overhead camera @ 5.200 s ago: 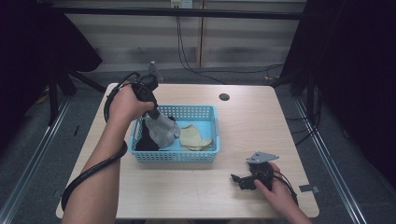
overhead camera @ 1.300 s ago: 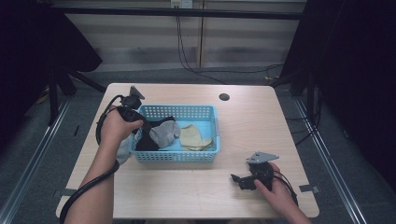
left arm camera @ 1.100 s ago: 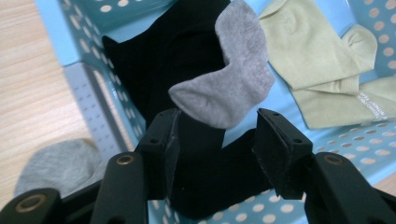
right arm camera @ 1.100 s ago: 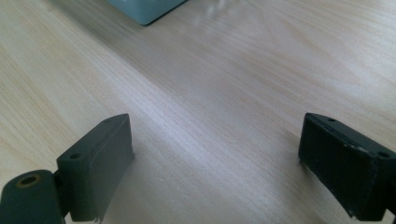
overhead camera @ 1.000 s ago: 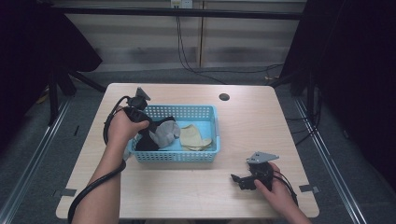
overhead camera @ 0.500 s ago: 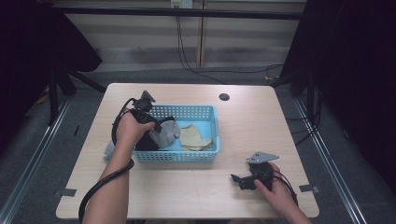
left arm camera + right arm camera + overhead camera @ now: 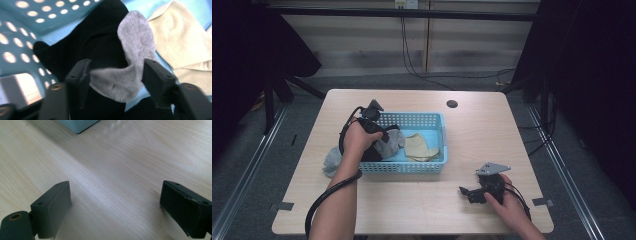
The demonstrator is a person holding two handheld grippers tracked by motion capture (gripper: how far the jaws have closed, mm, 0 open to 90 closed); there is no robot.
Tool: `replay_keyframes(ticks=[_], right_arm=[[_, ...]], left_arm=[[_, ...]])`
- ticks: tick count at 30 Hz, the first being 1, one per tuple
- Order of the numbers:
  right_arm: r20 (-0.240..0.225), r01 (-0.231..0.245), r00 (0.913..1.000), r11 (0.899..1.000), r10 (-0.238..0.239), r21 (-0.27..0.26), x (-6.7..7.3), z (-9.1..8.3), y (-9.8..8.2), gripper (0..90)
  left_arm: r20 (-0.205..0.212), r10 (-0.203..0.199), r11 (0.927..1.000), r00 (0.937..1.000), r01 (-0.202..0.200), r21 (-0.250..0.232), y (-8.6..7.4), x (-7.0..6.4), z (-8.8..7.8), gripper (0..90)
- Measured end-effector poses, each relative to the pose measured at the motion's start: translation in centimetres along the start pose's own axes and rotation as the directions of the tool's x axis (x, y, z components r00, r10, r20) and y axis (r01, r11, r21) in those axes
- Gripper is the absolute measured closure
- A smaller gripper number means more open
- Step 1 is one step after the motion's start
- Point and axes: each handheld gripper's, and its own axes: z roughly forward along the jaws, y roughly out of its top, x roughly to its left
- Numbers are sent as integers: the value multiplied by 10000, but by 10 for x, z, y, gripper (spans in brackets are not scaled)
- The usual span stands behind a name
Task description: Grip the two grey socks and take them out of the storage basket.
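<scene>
High view: light wood surface (image 7: 412,210) with a blue perforated basket (image 7: 432,119) about mid-way, a bit left of centre. Person's forearms come up from the bottom edge, cut off by the frame.
Left claw (image 7: 377,131): dipped into the left end of the basket, mostly hidden under the hand (image 7: 357,140) from above, so its state is hard to read there.
Left gripper view: the left claw (image 7: 116,75) has its jaws spread wide on either side of a grey sock (image 7: 127,75), not pinching it as far as I can see. Whether the pads actually touch the fabric, can't tell, it's close and blurry.
Black sock (image 7: 97,42): lies under the grey one against the basket wall (image 7: 22,37); its lower part is cut off behind the jaws.
Beige sock (image 7: 185,42): right next to the grey one, runs out of frame on the right.
Grey cloth outside the basket (image 7: 332,160): on the surface just left of it, half hidden by the forearm, can't say what it is.
Right claw (image 7: 467,192): resting near the front right. In the right gripper view the claw (image 7: 115,207) is wide apart over bare wood, holding nothing; a blurred corner of the basket (image 7: 77,125) shows at the top.
Dark round spot (image 7: 452,104): near the far edge, too small to make out.
</scene>
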Motion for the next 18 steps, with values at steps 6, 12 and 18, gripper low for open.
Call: replay_keyframes(ticks=[6, 12, 18], right_arm=[[-12, 2, 10000, 10000, -2, -4, 0, 0, 0, 94], [-11, -3, 10000, 10000, 3, -2, 0, 0, 0, 94], [-9, -12, 10000, 10000, 12, 4, 0, 0, 0, 94]], left_arm=[[174, 306, 9993, 9994, -310, 227, 1, -3, 1, 727], [138, 608, 9973, 9981, -613, 410, 4, -5, -12, 835], [292, 612, 9974, 9977, -623, 351, 8, -8, -30, 834]])
